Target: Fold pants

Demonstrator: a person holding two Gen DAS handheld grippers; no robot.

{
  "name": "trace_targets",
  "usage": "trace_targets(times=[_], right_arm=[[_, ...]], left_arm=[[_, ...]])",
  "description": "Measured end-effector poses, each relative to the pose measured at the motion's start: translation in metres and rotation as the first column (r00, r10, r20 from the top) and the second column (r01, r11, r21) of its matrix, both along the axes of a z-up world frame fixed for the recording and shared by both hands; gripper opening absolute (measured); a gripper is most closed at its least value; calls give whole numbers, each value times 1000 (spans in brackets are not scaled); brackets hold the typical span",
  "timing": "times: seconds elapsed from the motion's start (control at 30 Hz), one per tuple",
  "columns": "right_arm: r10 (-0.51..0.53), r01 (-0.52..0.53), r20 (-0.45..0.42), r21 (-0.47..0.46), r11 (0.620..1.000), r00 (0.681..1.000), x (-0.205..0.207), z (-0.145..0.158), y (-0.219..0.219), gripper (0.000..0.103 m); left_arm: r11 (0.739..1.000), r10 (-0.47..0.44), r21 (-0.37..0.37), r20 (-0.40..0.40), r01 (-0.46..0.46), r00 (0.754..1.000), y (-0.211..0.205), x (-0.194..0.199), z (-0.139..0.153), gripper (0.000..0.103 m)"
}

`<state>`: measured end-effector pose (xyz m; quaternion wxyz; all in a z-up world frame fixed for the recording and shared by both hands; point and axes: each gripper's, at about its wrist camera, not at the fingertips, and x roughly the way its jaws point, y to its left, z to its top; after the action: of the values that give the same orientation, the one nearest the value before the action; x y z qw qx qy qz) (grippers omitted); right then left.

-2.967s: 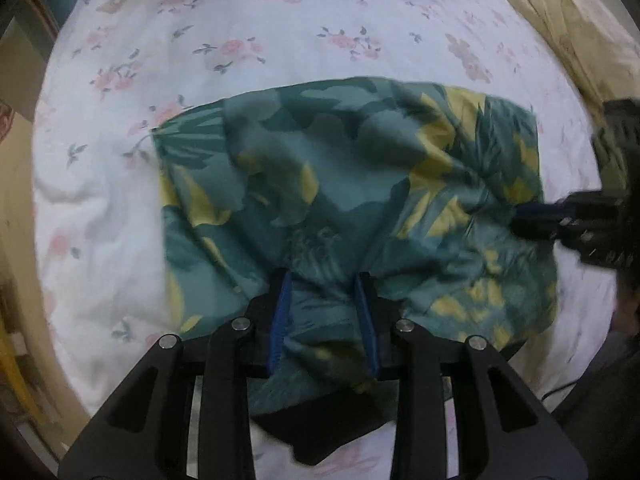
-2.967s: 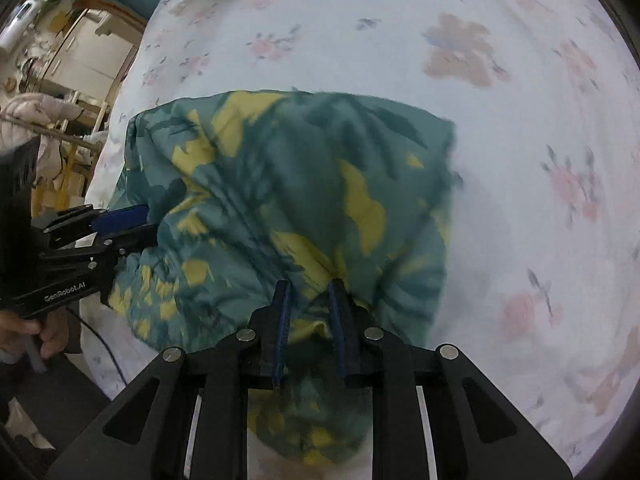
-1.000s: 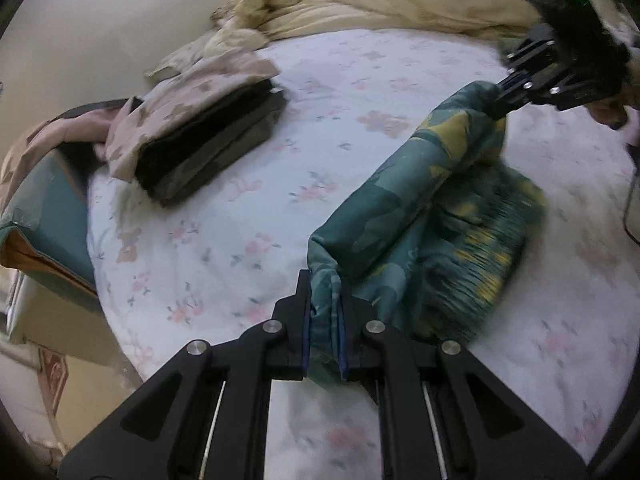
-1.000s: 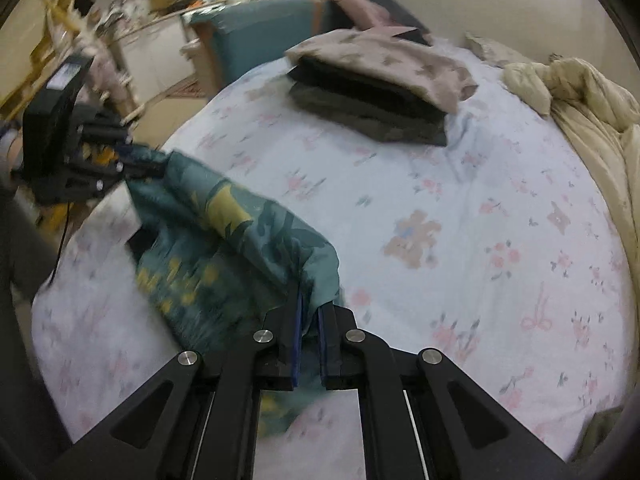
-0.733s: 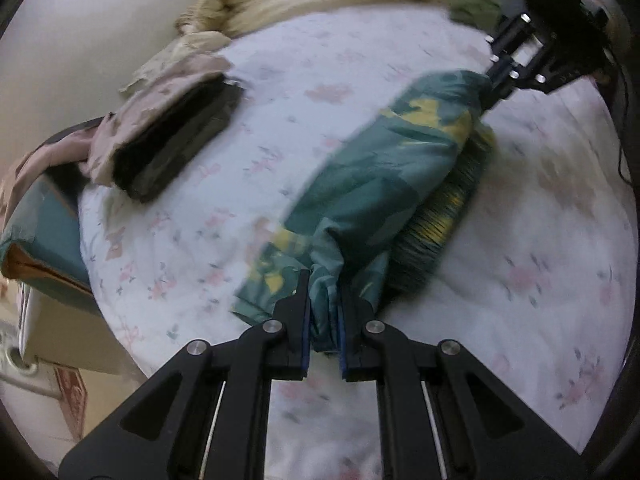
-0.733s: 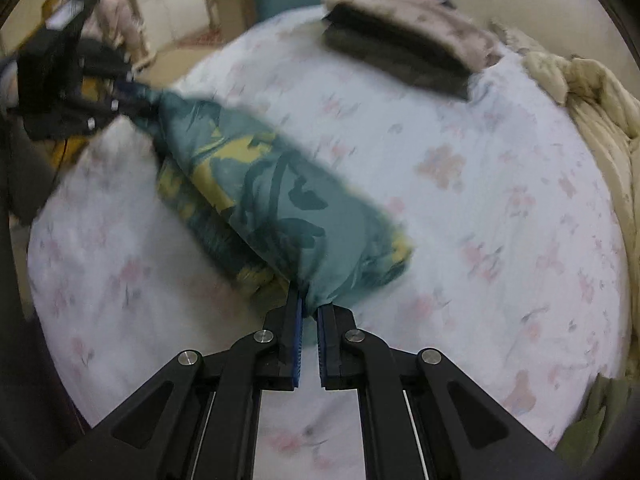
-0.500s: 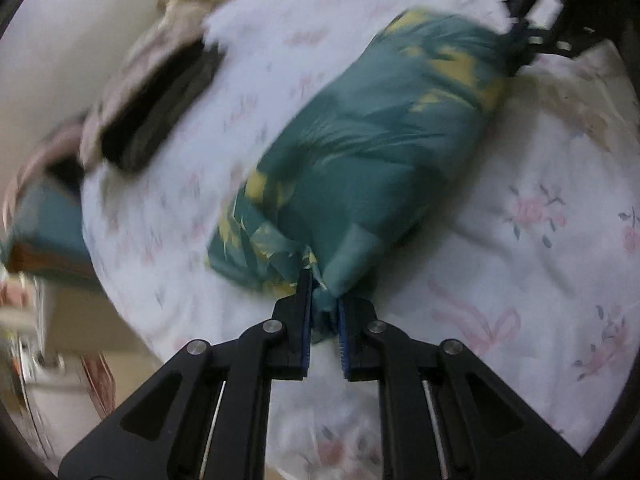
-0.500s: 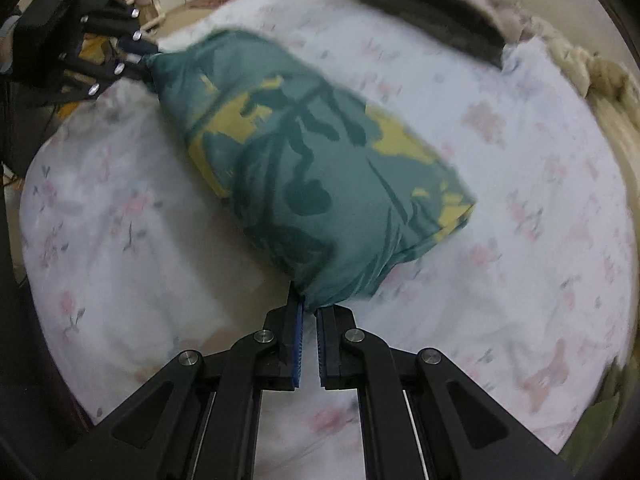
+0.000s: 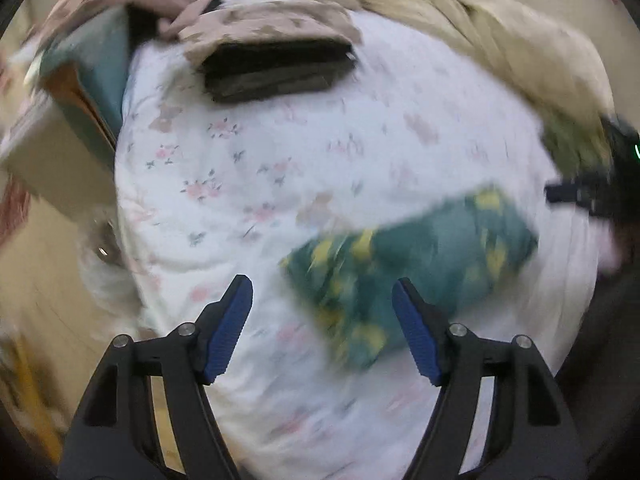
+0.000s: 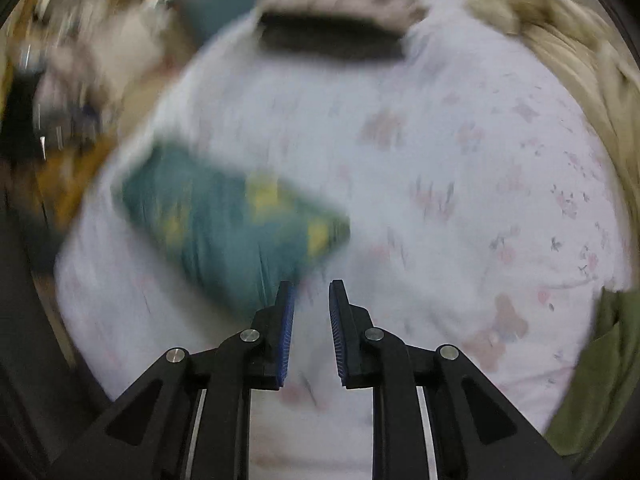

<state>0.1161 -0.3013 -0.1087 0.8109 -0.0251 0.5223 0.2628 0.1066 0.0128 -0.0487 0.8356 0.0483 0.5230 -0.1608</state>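
The folded pants [image 9: 416, 264], teal with yellow leaf-like patches, lie as a compact oblong bundle on the bed [image 9: 320, 152], free of both claws. In the left wrist view the bundle's long axis runs from lower left to upper right, its nearer, rumpled end toward the lower middle of the frame and its farther end toward the right edge of the mattress; in the right wrist view the same pants [image 10: 228, 224] slant from upper left down to lower right, one corner close to the left blue pad. Both frames are heavily motion-blurred, so fold lines and seams cannot be made out, and no brand, label or writing can be read anywhere. The left claw [image 9: 322, 330] hangs above the sheet with its blue-padded fingers spread wide, holding nothing; the bundle's near end shows between and beyond them. The right claw [image 10: 311, 332] has its fingers parted by a narrow gap, also holding nothing, with bare sheet showing through. The bed's white sheet carries a faint pink floral and bear print. Near the far edge rests a stack of folded clothes [image 9: 276, 60], dark garments under a beige patterned one. A crumpled cream comforter [image 9: 480, 32] is heaped along the right side, and an olive-green cloth [image 10: 604, 368] lies at the bed's right edge.
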Motion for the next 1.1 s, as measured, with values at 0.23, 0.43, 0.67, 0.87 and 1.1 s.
trace_targets(times=[0.23, 0.43, 0.67, 0.87, 1.1], right_arm=[[29, -25, -74, 63, 998, 997, 18, -22, 73, 20], [-20, -2, -191, -114, 993, 981, 41, -71, 73, 17], [-146, 102, -270, -171, 980, 952, 44, -87, 19, 20], [-238, 271, -248, 107, 957, 939, 34, -49, -17, 63], [-229, 293, -356, 138, 946, 906, 38, -85, 18, 79]], left_arm=[[974, 130, -162, -162, -156, 978, -60, 18, -64, 49], [946, 317, 0, -187, -323, 930, -21, 29, -101, 50], [881, 443, -47, -263, -470, 857, 40, 28, -98, 50], [880, 437, -108, -200, -463, 877, 37, 3, -62, 99], [908, 360, -99, -310, -407, 880, 2, 6, -115, 97]])
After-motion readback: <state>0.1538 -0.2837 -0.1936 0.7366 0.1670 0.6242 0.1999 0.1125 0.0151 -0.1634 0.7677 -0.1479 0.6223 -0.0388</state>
